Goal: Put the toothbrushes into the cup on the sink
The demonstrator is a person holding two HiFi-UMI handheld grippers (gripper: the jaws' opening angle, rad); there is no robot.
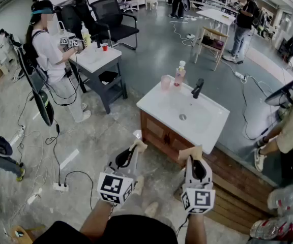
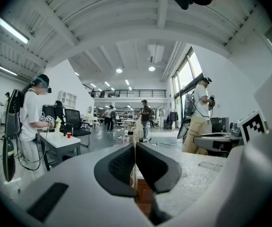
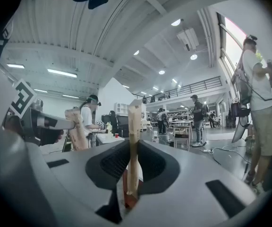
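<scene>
In the head view you stand short of the sink (image 1: 159,101), well apart from it, with both grippers held low in front of your body and pointed toward its near edge. The left gripper (image 1: 132,154) leans slightly right, and the left toothbrush (image 1: 140,145) pokes out past its tip. The right gripper (image 1: 193,160) sits level beside it, carrying the right toothbrush (image 1: 192,152). The pink cup (image 1: 165,82) waits at the sink's back corner, just beside a bottle (image 1: 179,75) and left of the black faucet (image 1: 198,88).

In the left gripper view your jaws are pressed together on the thin edge of that toothbrush, with little of it between the pads. That slim hold is the risk: a tilt or a bump on the cup's rim could twist the brush or let it slide out onto the floor.

In the right gripper view the jaws clamp the tan toothbrush upright, with most of its length standing above them. A long free end can swing, so it may strike the bottle or tip the light cup as you reach across the basin. Two brushes going in together may also jam at the rim.
</scene>
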